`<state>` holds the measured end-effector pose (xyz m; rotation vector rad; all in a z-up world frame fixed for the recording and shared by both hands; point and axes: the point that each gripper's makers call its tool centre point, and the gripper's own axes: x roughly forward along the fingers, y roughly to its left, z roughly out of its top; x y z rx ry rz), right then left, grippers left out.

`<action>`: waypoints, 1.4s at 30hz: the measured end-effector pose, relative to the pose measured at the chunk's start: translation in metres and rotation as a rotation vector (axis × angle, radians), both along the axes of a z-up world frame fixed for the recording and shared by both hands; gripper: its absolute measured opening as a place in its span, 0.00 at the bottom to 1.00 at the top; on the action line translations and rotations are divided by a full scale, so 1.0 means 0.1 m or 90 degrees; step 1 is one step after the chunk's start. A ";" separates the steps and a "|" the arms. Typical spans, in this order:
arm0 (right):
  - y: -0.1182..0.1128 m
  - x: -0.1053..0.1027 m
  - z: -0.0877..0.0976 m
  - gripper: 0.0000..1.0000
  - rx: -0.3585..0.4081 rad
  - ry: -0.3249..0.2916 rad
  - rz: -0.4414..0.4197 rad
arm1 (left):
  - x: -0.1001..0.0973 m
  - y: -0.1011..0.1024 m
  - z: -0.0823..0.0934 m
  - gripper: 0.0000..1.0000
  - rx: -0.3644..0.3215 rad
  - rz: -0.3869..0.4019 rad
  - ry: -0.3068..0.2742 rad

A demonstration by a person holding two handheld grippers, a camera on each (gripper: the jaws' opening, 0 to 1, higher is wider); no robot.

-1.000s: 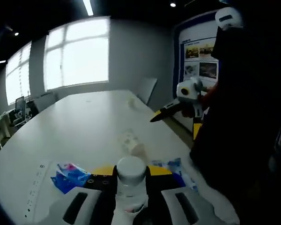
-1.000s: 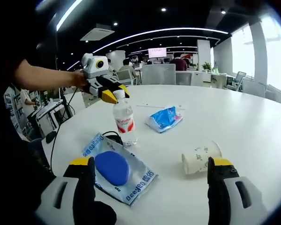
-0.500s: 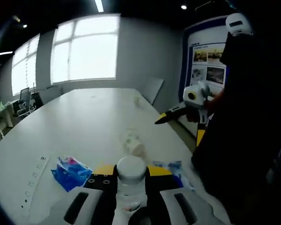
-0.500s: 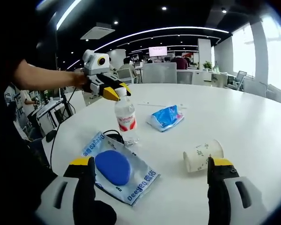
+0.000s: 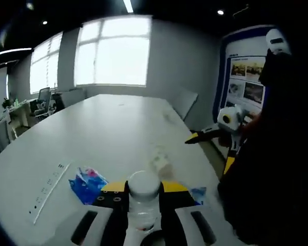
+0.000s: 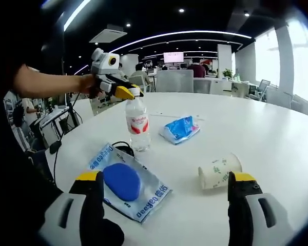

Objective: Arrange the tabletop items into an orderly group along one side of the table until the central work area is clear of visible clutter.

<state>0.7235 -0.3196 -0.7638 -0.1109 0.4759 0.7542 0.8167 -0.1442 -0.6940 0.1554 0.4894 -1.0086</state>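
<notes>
**White tabletop, bottle held upright by left jaws**

Office room, round white tabletop point(image 6: 277, 128), bright windows behind. Left gripper point(image 6: 124, 92) has its jaws closed around the neck of the water bottle point(image 6: 137, 125), just under the cap; bottle upright, long axis vertical, base at or just above the surface (cannot tell which). Right gripper point(image 6: 164, 205) hangs with jaws wide and nothing between them.

Outward from the right jaws: flat packet with a blue pad point(image 6: 126, 184) lies just ahead to their left, touching a black cable near the bottle. Paper cup point(image 6: 219, 170) lies on its side just ahead of the right-hand jaw. Blue tissue pack point(image 6: 180, 128) sits beyond the bottle. Judgement: the right gripper is nearer cup and packet; little obstructs either.
</notes>
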 end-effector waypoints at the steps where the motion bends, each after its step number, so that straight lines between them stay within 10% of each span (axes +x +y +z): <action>1: 0.00 0.00 0.00 0.97 0.001 0.000 0.000 | 0.01 0.02 0.03 0.19 0.004 0.006 -0.009; 24: 0.04 0.08 -0.04 0.96 0.025 0.008 0.034 | 0.44 1.39 0.07 0.19 0.065 0.517 -0.008; 42: -0.07 0.15 -0.16 0.95 0.027 0.021 0.038 | 0.45 1.58 -0.30 0.19 0.115 0.675 0.002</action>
